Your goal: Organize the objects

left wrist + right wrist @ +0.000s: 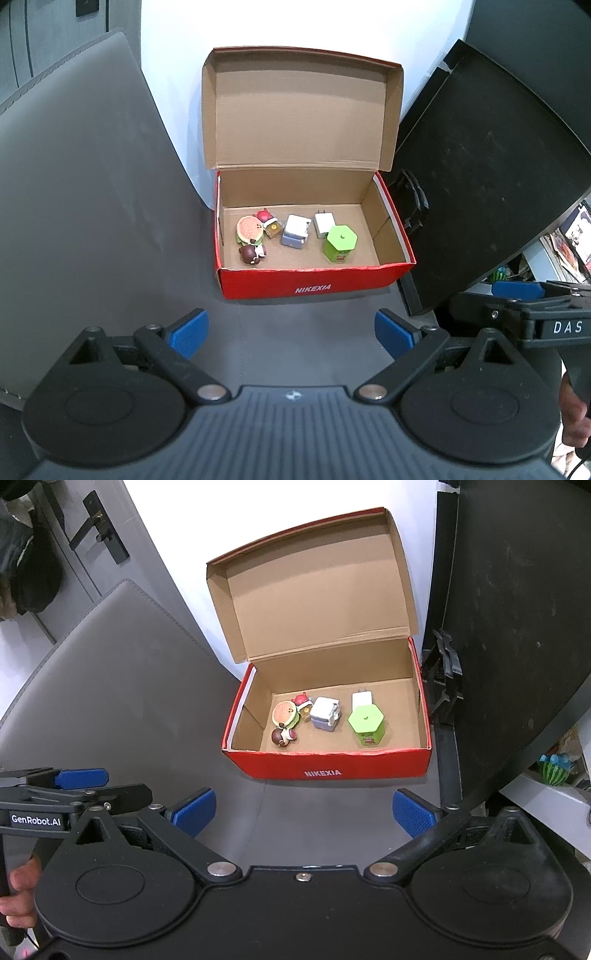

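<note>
Toys sit in the red box [314, 286] on the bench, lid up: burger toy [250, 229], bear figure [252, 254], blue charger [295, 230], green jar [340, 243]. All look light, hard, likely slick; we'd pinch flat sides. Left gripper [290, 332] and right gripper [303, 808] jaws spread, holding nothing.

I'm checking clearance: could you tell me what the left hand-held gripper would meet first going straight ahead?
Probably the red front wall of the shoe box; the left hand-held gripper is open, with only bare grey surface between. Depth is uncertain.
</note>
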`<state>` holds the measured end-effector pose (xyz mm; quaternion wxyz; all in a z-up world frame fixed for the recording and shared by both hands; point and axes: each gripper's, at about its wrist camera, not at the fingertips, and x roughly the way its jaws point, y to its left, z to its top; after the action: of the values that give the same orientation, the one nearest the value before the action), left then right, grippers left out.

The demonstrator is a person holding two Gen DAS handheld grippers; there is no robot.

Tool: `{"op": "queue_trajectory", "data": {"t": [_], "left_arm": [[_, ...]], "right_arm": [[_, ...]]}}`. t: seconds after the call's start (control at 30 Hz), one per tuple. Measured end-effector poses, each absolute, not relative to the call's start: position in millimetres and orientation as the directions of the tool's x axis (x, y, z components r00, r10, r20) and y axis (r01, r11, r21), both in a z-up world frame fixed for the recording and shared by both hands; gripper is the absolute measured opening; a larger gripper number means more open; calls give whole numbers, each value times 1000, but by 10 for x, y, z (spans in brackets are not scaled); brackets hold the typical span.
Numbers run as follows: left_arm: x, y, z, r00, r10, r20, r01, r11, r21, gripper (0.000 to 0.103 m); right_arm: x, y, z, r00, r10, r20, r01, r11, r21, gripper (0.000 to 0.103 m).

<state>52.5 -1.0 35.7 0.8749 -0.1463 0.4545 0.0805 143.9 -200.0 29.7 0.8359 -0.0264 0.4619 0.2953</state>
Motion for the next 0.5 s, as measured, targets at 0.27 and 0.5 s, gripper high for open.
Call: {"op": "queue_trajectory", "data": {"t": [0.27,0.5], "left_arm": [[515,-13,365,576,6,-817,-270,945,-183,96],[512,-17,367,575,4,-818,-269,945,-184,96]], "right_arm": [[1426,-2000,301,403,464,-788,-510,830,228,103],[1430,-2006,304,404,464,-788,-508,831,229,103]]}}
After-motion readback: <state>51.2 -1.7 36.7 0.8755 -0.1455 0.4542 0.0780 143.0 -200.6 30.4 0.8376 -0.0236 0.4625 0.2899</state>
